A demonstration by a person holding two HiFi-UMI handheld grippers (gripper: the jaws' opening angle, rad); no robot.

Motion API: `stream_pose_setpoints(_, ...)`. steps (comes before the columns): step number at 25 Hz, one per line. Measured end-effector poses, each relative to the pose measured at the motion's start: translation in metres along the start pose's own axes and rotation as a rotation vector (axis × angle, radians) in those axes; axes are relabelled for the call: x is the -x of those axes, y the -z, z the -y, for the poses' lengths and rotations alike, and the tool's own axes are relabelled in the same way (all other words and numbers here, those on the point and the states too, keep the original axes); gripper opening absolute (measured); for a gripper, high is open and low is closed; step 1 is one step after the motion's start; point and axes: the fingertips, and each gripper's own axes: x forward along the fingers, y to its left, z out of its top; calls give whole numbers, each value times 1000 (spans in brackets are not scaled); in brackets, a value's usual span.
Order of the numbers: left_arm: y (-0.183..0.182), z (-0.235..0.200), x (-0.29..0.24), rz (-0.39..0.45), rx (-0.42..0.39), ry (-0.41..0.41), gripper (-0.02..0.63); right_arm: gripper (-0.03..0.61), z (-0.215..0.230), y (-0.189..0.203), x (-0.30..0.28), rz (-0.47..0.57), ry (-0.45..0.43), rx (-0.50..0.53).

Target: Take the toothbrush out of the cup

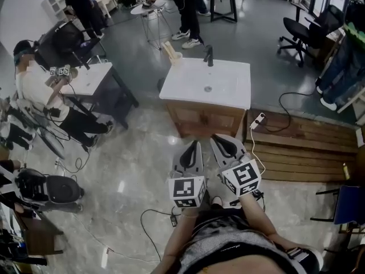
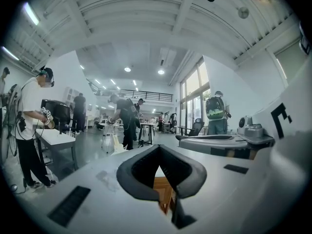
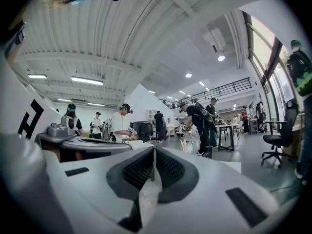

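Note:
A pale cup [image 1: 174, 56] with a toothbrush [image 1: 169, 48] standing in it sits on the far left corner of the white sink top [image 1: 228, 93]. Both grippers are held close to my body, in front of the wooden cabinet [image 1: 202, 119] and well short of the cup. My left gripper [image 1: 197, 144] [image 2: 158, 148] points level at the cabinet with its jaws together and nothing in them. To its right, my right gripper [image 1: 216, 137] [image 3: 154, 151] is shut and empty too. The cup [image 3: 184, 146] shows small and far off in the right gripper view.
A dark faucet [image 1: 209, 55] stands at the back of the basin. A power strip [image 1: 258, 119] and its cable lie on wooden decking to the right. A seated person [image 1: 34, 87] works at another sink table [image 1: 91, 79] on the left. An office chair [image 1: 299, 36] stands at the far right.

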Motion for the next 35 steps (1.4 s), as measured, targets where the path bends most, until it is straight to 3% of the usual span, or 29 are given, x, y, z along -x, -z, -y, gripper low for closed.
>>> stream_pose_setpoints(16, -3, -31, -38, -3, 28, 50, 3, 67, 7, -4, -44, -2, 5, -17)
stream_pose_setpoints(35, -17, -94, -112, 10, 35, 129, 3, 67, 39, -20, -130, 20, 88, -3)
